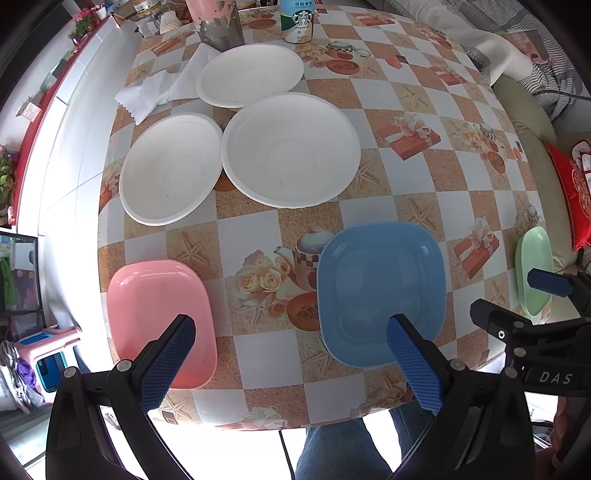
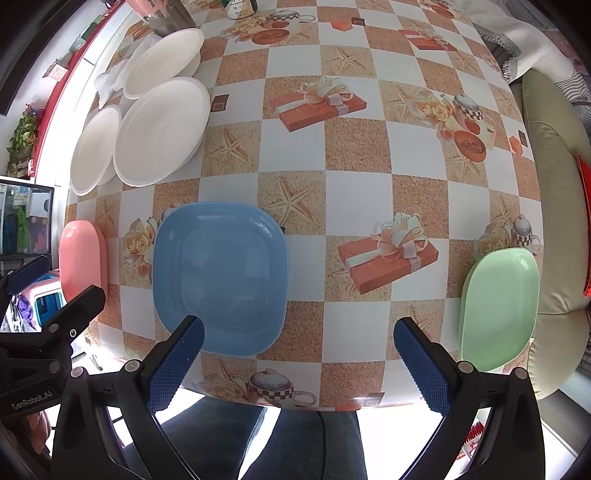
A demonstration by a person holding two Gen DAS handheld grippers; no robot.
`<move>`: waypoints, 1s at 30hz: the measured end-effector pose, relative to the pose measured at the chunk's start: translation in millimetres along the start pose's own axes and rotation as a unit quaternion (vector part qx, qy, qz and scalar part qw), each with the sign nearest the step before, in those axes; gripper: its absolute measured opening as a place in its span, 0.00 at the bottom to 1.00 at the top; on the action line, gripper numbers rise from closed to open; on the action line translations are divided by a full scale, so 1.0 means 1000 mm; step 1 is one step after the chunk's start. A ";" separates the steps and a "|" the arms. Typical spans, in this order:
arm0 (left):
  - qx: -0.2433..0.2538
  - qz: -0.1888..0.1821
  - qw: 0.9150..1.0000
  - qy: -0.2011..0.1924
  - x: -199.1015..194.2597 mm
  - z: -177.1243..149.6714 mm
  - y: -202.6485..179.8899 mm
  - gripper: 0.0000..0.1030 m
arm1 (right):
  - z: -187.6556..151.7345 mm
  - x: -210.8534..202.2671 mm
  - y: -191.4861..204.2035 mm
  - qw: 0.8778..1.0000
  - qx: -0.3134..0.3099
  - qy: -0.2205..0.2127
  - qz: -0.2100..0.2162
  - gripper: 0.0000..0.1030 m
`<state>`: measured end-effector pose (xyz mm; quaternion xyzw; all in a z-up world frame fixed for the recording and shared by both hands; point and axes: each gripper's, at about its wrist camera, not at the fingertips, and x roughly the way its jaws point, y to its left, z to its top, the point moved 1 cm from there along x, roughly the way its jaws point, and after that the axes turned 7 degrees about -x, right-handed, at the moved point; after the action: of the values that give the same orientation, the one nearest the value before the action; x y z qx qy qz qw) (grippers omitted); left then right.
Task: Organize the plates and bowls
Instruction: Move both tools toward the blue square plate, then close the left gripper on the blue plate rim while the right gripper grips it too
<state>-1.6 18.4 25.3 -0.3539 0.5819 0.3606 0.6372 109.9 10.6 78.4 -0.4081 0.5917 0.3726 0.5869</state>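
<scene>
A pink plate (image 1: 160,321), a blue plate (image 1: 382,291) and a green plate (image 1: 533,269) lie along the near edge of the table. Three white round dishes (image 1: 291,147) (image 1: 170,168) (image 1: 251,74) sit further back on the left. My left gripper (image 1: 291,354) is open and empty above the near edge, between the pink and blue plates. My right gripper (image 2: 299,354) is open and empty between the blue plate (image 2: 221,273) and green plate (image 2: 498,306). The pink plate (image 2: 83,258) and white dishes (image 2: 162,129) also show in the right wrist view.
The table carries a checked printed cloth (image 1: 406,103). A Starbucks bottle (image 1: 297,20), a metal cup (image 1: 219,27) and a white paper towel (image 1: 166,88) stand at the back. A cushioned seat (image 2: 554,184) borders the right side. My legs show below the table edge.
</scene>
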 end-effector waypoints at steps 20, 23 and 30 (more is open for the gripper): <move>-0.001 0.016 0.999 0.047 0.052 -0.001 -0.005 1.00 | -0.008 0.035 -0.014 0.999 0.027 0.038 0.016 1.00; 0.008 0.028 0.998 0.048 0.070 -0.001 -0.012 1.00 | -0.008 0.051 -0.019 0.998 0.036 0.055 0.011 1.00; 0.006 0.048 0.998 0.043 0.099 0.002 -0.019 1.00 | -0.004 0.081 -0.026 0.996 0.049 0.071 0.010 1.00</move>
<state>22.5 15.7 -72.4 -0.3373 0.6271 0.3719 0.5955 134.0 -7.2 -1.5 -0.3988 0.6534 0.3188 0.5589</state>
